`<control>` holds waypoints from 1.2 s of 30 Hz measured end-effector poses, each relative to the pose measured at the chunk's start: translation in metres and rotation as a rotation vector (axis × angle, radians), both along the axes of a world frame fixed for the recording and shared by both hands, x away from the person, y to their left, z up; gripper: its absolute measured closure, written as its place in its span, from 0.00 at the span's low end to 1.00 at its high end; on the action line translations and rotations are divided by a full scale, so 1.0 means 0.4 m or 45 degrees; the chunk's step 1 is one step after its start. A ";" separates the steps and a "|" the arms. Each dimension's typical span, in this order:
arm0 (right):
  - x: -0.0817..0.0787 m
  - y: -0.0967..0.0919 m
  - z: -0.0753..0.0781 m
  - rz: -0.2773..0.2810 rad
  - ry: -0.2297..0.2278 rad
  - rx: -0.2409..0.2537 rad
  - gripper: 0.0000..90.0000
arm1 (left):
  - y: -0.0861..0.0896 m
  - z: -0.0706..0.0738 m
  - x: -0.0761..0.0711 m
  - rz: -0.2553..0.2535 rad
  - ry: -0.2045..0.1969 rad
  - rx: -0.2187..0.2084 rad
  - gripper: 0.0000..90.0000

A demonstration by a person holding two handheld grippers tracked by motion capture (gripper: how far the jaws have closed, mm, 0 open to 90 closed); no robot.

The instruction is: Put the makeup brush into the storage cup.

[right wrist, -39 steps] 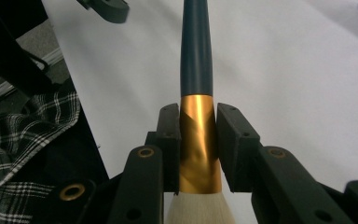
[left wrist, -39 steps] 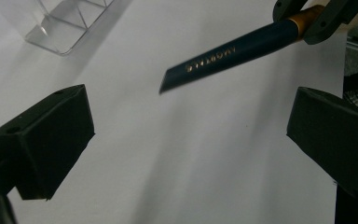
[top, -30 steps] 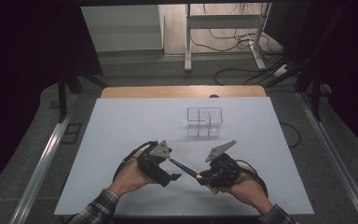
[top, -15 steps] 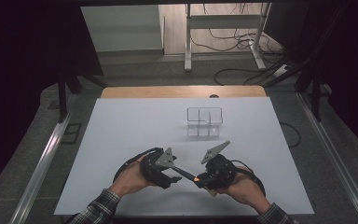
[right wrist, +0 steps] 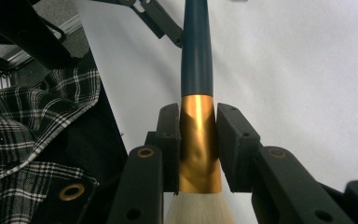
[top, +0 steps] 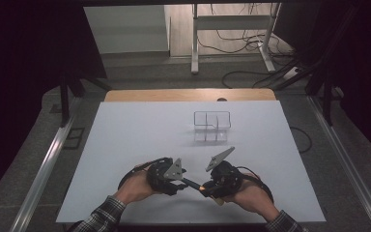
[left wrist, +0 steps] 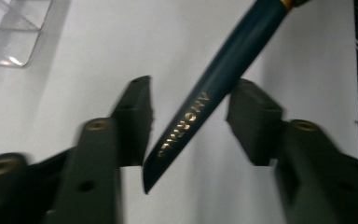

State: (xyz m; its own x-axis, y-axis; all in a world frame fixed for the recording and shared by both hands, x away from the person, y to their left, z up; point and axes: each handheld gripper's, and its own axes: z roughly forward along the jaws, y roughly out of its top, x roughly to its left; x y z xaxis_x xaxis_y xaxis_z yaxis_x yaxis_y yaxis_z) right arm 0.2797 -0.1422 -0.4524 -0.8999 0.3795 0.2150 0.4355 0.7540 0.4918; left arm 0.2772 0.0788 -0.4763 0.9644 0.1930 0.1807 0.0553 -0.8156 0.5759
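Left gripper [top: 187,180], drawn nearer since the earlier frame, fingers closing around but not yet pressing the brush's dark handle [left wrist: 200,107]; right gripper [top: 207,186] clamped on the makeup brush [right wrist: 196,135] ferrule above the worktop [top: 125,145]; handover begun, clear organiser [top: 212,126] awaits.

Only readable txt is gold lettering on the dark blue brush handle [left wrist: 214,84], seen upside down in left gripper view. Looks like "ANORMAL" or similar, can't make it out 100%, tbh.

Lab: white-topped table [top: 125,145], floor cables [top: 251,72]
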 end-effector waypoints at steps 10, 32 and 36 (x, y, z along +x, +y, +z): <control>0.019 -0.035 0.003 -0.048 -0.131 0.113 0.45 | 0.003 -0.009 -0.013 -0.155 0.108 0.036 0.87; 0.034 -0.077 -0.003 -0.191 -0.218 0.181 0.03 | 0.038 -0.018 -0.013 0.040 0.149 -0.066 0.87; 0.036 -0.094 -0.001 -0.232 -0.248 0.205 0.02 | 0.058 -0.017 -0.016 0.079 0.163 -0.112 0.87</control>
State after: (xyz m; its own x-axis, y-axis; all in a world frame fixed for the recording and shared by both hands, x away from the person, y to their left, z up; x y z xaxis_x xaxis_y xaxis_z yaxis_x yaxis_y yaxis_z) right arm 0.2940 -0.1799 -0.4527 -0.8504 0.5134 0.1152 0.4419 0.5780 0.6860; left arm 0.2707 0.1021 -0.4833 0.9643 0.2622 0.0371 0.1812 -0.7553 0.6298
